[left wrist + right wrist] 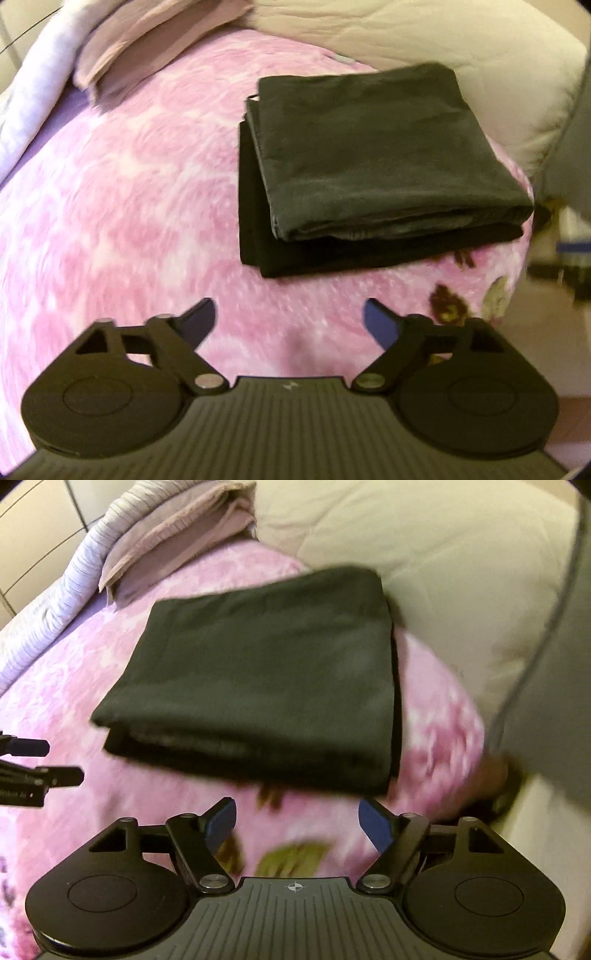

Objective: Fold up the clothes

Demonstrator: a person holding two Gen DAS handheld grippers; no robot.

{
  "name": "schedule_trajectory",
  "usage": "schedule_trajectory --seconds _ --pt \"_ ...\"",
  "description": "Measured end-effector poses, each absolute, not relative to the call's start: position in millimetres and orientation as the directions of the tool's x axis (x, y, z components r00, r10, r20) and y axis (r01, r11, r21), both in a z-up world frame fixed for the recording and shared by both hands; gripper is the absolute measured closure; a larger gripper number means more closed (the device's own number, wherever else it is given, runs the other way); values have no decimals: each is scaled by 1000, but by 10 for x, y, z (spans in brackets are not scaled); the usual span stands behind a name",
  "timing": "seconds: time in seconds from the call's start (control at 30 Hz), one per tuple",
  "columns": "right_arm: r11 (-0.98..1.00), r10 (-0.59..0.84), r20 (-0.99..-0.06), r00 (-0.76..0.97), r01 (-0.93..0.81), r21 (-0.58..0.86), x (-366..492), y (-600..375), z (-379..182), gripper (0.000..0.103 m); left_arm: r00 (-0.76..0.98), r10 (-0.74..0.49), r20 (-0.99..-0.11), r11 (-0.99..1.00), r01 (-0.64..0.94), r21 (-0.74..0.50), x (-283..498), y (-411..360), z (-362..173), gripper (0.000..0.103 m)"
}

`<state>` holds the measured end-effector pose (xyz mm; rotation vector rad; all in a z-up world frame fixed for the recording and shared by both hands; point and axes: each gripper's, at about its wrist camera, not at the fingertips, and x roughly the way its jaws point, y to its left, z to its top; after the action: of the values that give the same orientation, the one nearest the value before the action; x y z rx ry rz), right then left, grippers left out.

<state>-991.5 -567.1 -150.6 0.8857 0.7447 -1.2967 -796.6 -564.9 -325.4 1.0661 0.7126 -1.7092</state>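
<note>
1. Black fabric, folded into a thick rectangular stack (373,166), lies flat on a pink floral blanket (129,206) that covers the bed; in the left wrist view a lighter charcoal layer sits on top of a darker black one that sticks out along the near and left edges.
2. The left gripper (290,317) hovers over bare pink blanket just short of the stack's near edge, its blue-padded fingers (201,317) spread wide with nothing between them.
3. The right gripper (297,821) is likewise spread apart and empty, its tips just beside the near edge of the folded clothes (258,675), not touching them as far as the blur allows.
4. A cream quilted comforter (424,554) lies beyond and to the right of the stack, its edge meeting the far right corner of the black fabric.
5. A folded mauve cloth (177,535) rests at the far left of the bed, beside a pale lilac striped sheet (74,590).
6. The left gripper's dark tips (37,771) show at the left edge of the right wrist view.
</note>
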Motion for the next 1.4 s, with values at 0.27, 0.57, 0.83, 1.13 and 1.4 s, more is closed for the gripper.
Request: schedule_trajectory --seconds 0.27,0.57,0.83,1.13,1.4 --pt "-102 -525 -847 85 982 162 -9777 -5112 -1051 26 -199 -465 -862 -377 926 -11 -7839 -5158 -2836 1" --pt "-199 -584 -811 34 963 183 -9505 -4565 -411 26 -200 -478 -855 -296 953 -58 -7508 -4641 -2211 2" --pt "-173 -622 -783 8 974 148 -9231 -4363 -77 26 -257 -501 -826 -316 943 -102 -7419 -4341 -1953 2" --pt "-184 -616 -788 -2 973 141 -9103 -4264 -56 26 -253 -525 -813 -313 945 -91 -7308 -4216 -1854 2" --pt "-174 -622 -783 -4 976 133 -9017 -4271 0 26 -244 -532 -811 -308 948 -83 -7277 -4208 -1808 2"
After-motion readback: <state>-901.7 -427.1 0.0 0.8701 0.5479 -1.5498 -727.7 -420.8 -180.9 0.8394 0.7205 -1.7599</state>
